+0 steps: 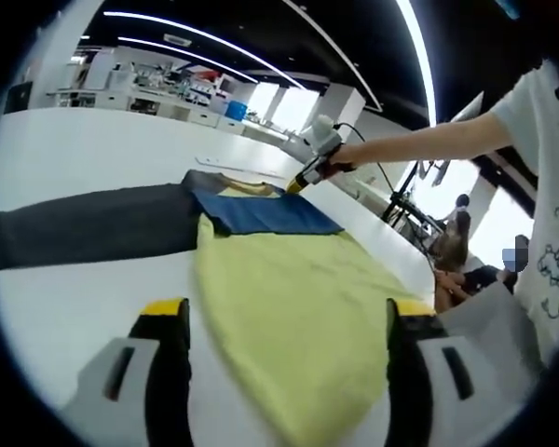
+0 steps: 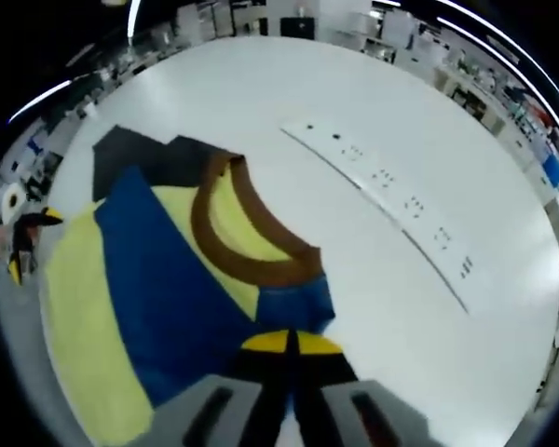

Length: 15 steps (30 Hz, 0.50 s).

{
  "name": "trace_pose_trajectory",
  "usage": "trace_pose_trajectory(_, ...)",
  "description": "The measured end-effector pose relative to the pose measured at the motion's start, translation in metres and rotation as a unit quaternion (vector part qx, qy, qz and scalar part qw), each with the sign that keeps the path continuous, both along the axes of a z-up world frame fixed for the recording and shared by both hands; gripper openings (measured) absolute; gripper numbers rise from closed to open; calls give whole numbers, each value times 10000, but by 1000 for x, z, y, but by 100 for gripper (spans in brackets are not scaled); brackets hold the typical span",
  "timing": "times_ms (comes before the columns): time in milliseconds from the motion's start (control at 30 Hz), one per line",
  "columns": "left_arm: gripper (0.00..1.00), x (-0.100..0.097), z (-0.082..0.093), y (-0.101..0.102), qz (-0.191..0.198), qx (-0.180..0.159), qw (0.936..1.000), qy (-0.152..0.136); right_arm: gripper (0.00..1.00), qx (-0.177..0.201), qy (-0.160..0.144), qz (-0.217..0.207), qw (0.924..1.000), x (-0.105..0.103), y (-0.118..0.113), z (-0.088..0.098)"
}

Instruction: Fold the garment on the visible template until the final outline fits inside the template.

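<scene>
A garment lies flat on the white table (image 1: 65,149): yellow body (image 1: 289,289), blue chest band (image 1: 265,214), brown collar (image 2: 247,256) and a dark grey sleeve (image 1: 93,228) stretched out to the left. My left gripper (image 1: 287,312) is open, its jaws wide apart over the yellow lower part. My right gripper (image 2: 289,343) is shut on the blue fabric beside the collar. In the left gripper view it shows as the right gripper (image 1: 300,182) at the garment's far end, held by a person's arm. The left gripper (image 2: 26,244) shows small at the garment's far edge.
A long white strip with black marks (image 2: 391,200) lies on the table beyond the collar. The person in a white printed shirt (image 1: 554,186) stands at the right table edge. Other people (image 1: 456,256) sit behind, with shelves and benches (image 1: 168,88) in the distance.
</scene>
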State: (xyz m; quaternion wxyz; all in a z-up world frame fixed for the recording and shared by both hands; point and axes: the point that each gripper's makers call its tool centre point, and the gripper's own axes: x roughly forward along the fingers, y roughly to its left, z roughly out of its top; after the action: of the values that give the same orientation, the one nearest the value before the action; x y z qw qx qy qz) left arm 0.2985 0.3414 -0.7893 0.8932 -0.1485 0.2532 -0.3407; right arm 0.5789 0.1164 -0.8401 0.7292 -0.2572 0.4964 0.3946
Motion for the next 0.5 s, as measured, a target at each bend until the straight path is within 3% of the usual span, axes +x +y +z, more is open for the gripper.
trace_pose_trajectory(500, 84, 1, -1, -3, -6, -22, 10000, 27, 0, -238, -117, -242, 9994, 13, -34, 8)
